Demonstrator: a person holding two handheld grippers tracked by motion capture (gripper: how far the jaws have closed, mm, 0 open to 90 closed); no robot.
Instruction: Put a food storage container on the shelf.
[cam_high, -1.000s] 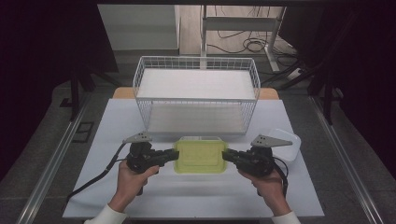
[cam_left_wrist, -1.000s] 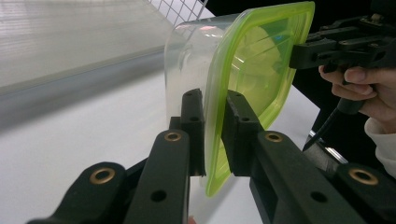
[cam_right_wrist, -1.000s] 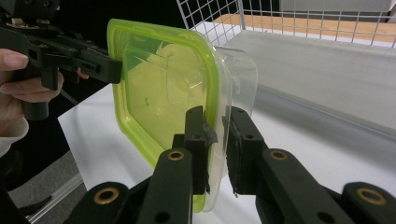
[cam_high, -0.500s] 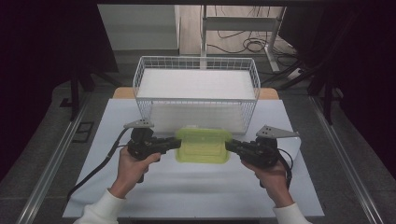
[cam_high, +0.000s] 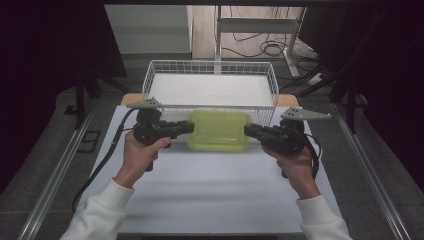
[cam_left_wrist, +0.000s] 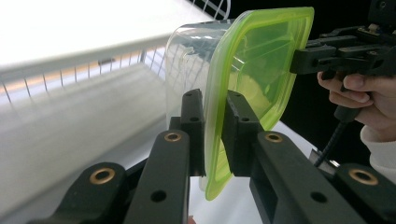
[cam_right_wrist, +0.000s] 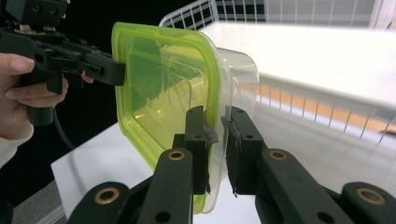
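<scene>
green-lidded clear container (cam_high: 218, 130) hung in the air between the two grippers, above the white table (cam_high: 210, 195) and just in front of the wire basket (cam_high: 210, 75). nearest the person, the left hand (cam_high: 141, 152) and right hand (cam_high: 295, 162) each gripped a handle, with the white sleeves (cam_high: 100, 212) coming in from below. the left gripper (cam_high: 187, 128) was clamped on the left edge of the lid (cam_left_wrist: 261, 60), its jaws narrowed onto the green rim with only the thin lip between the pads, as the left gripper view showed. the right gripper (cam_high: 248, 131) pinched the opposite edge in the same way; in the right gripper view its pads closed over the rim where lid met clear tub (cam_right_wrist: 238, 70).

holding it at two opposite edges probably kept the box level and stopped it swinging, since a single pinch on so thin a lip would likely let it tip. the lid faced up and the tub looked empty, so the load seemed light. farther off, the basket stood with its open top near the container's height, its white liner (cam_high: 210, 90) bare; i judged the raised, level carry was meant to clear the basket's near wall before lowering the box inside. beyond lay dark floor and loose cables (cam_high: 260, 47).
</scene>
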